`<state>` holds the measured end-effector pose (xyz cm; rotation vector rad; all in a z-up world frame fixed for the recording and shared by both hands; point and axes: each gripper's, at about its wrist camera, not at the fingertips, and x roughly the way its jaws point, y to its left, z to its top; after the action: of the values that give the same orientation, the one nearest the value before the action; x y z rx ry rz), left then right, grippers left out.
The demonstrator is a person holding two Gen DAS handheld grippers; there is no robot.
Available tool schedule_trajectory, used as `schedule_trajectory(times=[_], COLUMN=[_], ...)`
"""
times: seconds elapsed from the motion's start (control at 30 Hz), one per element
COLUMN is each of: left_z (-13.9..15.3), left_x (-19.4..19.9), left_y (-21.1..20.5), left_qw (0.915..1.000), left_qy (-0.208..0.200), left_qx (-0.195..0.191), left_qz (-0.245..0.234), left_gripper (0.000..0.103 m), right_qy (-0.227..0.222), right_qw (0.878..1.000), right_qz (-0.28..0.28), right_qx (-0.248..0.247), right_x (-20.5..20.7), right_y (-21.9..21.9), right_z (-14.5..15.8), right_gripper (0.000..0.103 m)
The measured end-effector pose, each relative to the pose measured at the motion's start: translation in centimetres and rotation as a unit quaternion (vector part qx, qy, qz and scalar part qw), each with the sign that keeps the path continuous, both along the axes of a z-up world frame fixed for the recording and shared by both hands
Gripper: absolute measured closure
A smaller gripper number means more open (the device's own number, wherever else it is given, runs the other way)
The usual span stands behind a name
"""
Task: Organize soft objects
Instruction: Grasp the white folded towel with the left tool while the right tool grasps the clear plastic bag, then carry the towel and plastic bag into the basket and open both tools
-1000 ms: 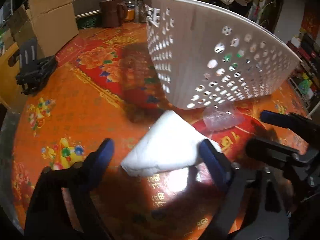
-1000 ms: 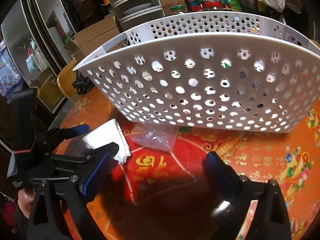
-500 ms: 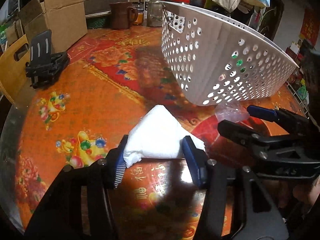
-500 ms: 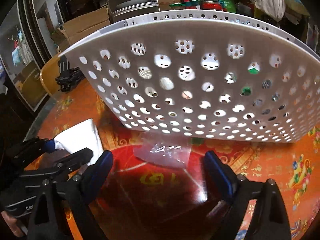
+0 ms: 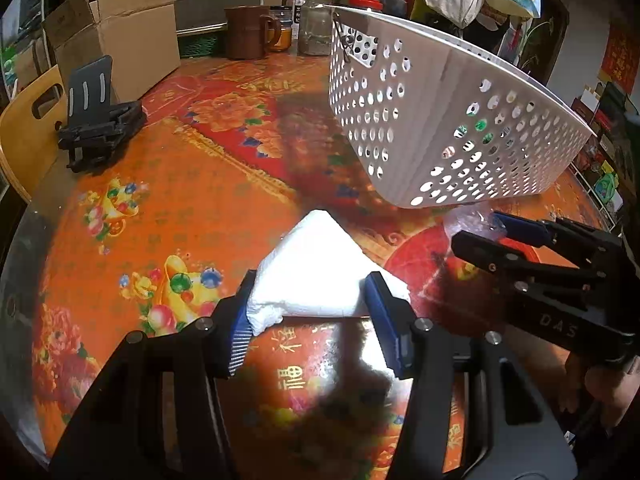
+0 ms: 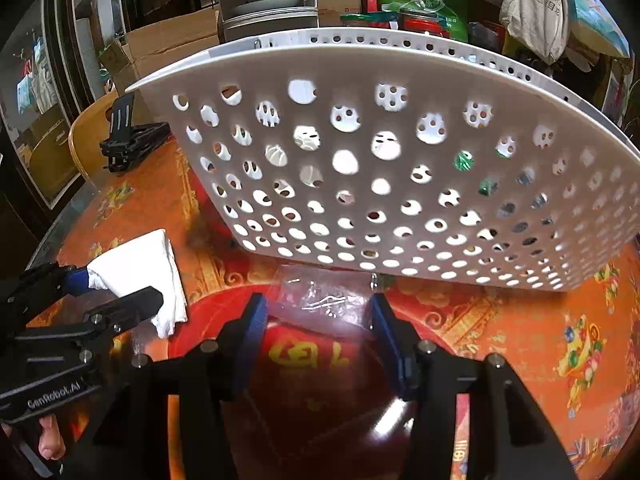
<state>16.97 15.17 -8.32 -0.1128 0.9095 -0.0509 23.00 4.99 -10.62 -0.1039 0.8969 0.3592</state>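
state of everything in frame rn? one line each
left claw: shut on cloth
cloth: folded, on the table, pinched at its near edge
right claw: partly closed around bag; grip unclear
bag: clear, crumpled, flat on the table by the basket
basket: upright on the table, some items visible through holes
box: flaps open
mug: upright
jar: upright, lid on

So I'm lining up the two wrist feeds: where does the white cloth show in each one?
Left wrist: white cloth at lower centre, between the left gripper fingers, which press its sides.
Right wrist: it lies at the left edge, in front of the basket's left corner.
Shared landmark: the white perforated basket, behind the cloth in both views.
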Motion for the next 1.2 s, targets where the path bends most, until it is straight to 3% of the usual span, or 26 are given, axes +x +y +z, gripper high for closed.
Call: schedule_trajectory(times=[0.67, 1.2], left_z=[2.2, 9.1], left_x=[-3.7, -7.0], left_y=[-3.0, -7.7], left_qw=[0.9982, 0.9926], left_qy=[-0.058, -0.116], left_qx=[0.014, 0.012], left_qz=[-0.003, -0.031], left_gripper=[0.057, 0.057], right_qy=[-0.044, -0.11], right_qw=[0.998, 0.993], right_qz=[0.008, 0.002], right_qx=[0.039, 0.039], right_x=[-5.3, -8.8], right_y=[-7.3, -12.5], right_z=[3.0, 8.8], right_gripper=[0.051, 0.051])
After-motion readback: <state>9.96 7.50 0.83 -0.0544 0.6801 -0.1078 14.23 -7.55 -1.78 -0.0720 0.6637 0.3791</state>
